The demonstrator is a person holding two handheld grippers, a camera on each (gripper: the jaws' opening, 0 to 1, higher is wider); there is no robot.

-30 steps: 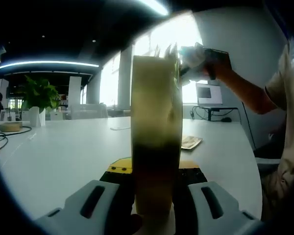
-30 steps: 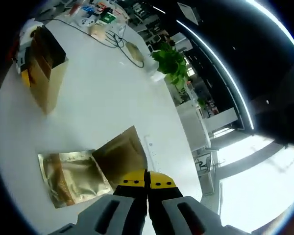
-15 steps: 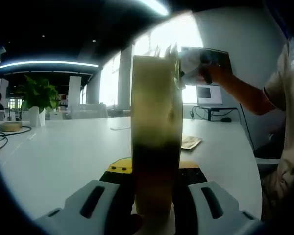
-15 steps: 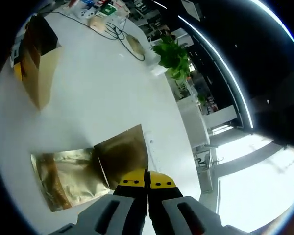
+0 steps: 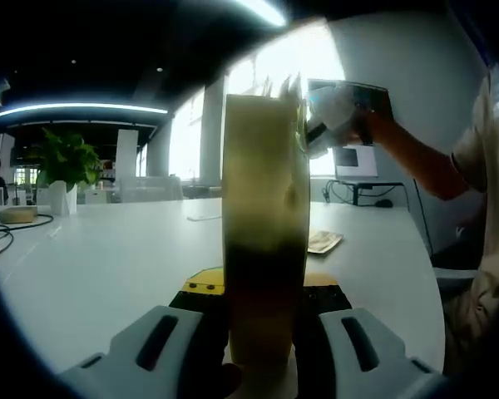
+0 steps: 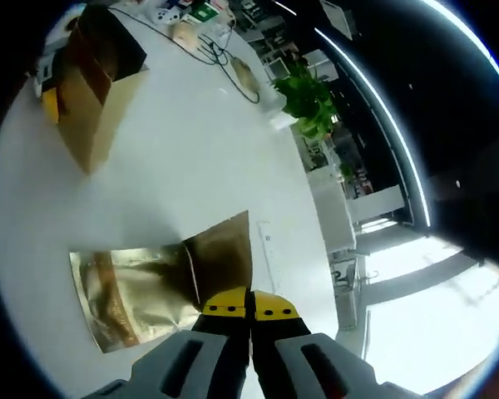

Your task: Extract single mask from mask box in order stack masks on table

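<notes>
My left gripper is shut on the tall gold mask box, which it holds upright on the white table. Near the box's open top, a person's hand holds my right gripper. In the right gripper view, my right gripper is shut on the edge of a gold mask packet. This packet hangs partly over another gold packet that lies flat on the table. The mask box stands at the upper left there.
A potted plant and a round object with a cable stand at the table's far left. A flat packet lies to the right of the box. A person's arm reaches in from the right. Cables and small items lie beyond the box.
The right gripper view has shifted as the hand moved, still with the packet in its jaws. In the left gripper view the right gripper wavered slightly near the box top. The box stayed still.
</notes>
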